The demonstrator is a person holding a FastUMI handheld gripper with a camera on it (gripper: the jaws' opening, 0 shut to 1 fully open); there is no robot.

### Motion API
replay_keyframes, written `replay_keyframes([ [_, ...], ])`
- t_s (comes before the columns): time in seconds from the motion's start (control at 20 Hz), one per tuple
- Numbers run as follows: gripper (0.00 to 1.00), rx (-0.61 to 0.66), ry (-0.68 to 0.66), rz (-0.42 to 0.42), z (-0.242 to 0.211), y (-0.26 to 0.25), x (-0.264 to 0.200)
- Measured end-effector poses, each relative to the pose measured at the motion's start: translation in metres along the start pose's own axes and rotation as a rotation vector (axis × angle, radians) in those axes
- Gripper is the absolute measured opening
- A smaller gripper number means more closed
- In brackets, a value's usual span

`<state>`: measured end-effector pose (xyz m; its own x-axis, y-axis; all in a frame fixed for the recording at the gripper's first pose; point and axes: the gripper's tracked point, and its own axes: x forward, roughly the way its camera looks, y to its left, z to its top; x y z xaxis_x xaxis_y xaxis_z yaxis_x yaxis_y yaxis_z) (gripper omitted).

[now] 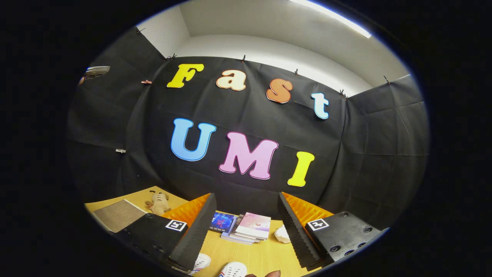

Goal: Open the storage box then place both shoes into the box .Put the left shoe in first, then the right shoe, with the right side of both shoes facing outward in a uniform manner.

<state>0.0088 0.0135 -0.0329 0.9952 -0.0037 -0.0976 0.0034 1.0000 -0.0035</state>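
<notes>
My gripper (246, 227) is held high over the wooden table (250, 256) and is open, with nothing between its fingers. Two white shoes show low down near the base of the fingers: the toe of one (201, 261) beside the left finger and the toe of the other (233, 269) between the fingers. Only small parts of both shoes show. A fingertip of a person's hand (269, 274) sits just right of the second shoe.
A stack of books (250, 227) and a blue book (222, 222) lie on the table beyond the fingers. A white crumpled object (283, 234) rests by the right finger. A small plush toy (158, 203) and a grey mat (117, 214) lie far left.
</notes>
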Motion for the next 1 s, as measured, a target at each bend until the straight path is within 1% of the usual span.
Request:
replay_keyframes([
  [0.4,0.97,0.001,0.016,0.018,-0.005,0.010,0.001],
  [0.55,0.97,0.011,0.026,0.065,-0.008,0.024,0.003],
  [0.7,0.97,0.045,0.049,0.181,-0.014,0.052,0.005],
  [0.9,0.97,0.149,0.118,0.393,-0.034,0.103,0.001],
  [1.0,0.97,0.249,0.146,0.535,-0.042,0.135,-0.004],
])
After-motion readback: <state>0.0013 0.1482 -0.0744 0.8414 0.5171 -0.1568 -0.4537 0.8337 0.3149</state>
